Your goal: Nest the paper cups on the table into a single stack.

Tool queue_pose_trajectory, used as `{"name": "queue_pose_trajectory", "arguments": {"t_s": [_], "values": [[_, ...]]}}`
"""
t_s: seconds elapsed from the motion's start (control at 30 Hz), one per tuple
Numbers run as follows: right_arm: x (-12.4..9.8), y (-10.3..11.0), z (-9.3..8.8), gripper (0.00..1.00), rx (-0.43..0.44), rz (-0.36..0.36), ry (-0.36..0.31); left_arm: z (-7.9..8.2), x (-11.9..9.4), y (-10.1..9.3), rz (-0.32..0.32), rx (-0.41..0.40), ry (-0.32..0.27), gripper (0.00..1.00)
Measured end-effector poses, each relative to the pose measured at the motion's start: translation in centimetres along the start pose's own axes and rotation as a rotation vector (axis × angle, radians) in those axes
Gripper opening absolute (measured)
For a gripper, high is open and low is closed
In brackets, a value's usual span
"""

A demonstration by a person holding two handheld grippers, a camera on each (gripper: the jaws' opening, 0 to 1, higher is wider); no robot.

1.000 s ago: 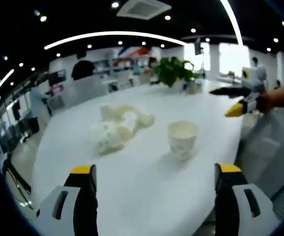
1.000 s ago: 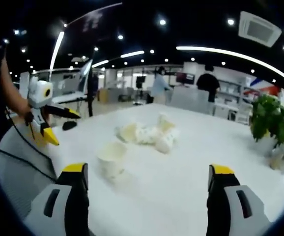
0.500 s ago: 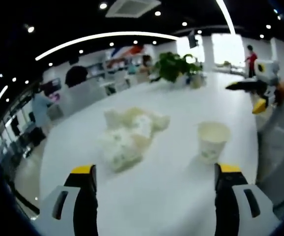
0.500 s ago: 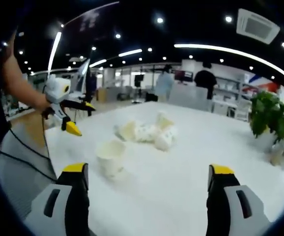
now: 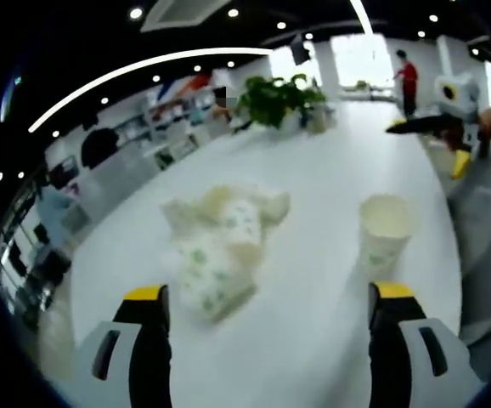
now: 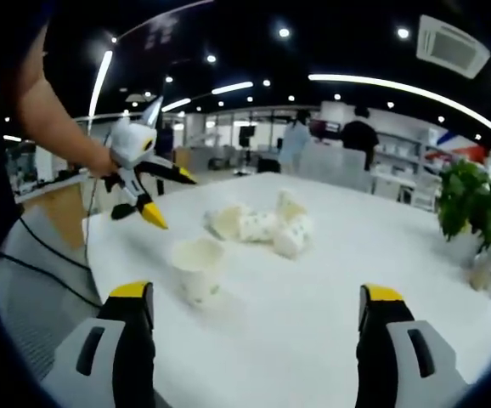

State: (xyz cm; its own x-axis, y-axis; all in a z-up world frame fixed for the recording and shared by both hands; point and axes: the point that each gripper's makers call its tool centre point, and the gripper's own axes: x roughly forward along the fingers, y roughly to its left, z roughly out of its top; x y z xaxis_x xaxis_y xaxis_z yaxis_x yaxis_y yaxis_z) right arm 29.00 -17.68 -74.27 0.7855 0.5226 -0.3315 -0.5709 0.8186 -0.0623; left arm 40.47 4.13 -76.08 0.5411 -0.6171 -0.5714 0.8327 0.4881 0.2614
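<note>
White table [image 5: 330, 170] was seen carrying, from left to right, a heap of toppled paper cups [image 5: 220, 246] and one upright cup [image 5: 385, 234], well apart. Left gripper [image 5: 262, 340] and right gripper [image 6: 254, 340] were held wide apart, empty. No stacking was judged begun.

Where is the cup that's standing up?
The upright cup stands alone on the white table, right of the pile of tipped cups in the left gripper view, just beyond that gripper's right jaw.
</note>
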Motion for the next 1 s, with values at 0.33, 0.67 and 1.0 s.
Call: {"name": "queue_pose_trajectory", "arguments": {"t_s": [0.33, 0.67, 1.0], "values": [[0.0, -0.2, 0.0, 0.99, 0.003, -0.004, 0.001, 0.3, 2.0, 2.3, -0.034, 0.087, 0.056, 0.95], [0.1, -0.2, -0.2, 0.98, 0.005, -0.003, 0.008, -1.0, 4.7, 3.8, -0.093, 0.179, 0.141, 0.86], [0.1, -0.3, -0.6, 0.96, 0.001, -0.007, 0.026, -2.6, 6.6, 4.2, -0.153, 0.271, 0.232, 0.68]]}}
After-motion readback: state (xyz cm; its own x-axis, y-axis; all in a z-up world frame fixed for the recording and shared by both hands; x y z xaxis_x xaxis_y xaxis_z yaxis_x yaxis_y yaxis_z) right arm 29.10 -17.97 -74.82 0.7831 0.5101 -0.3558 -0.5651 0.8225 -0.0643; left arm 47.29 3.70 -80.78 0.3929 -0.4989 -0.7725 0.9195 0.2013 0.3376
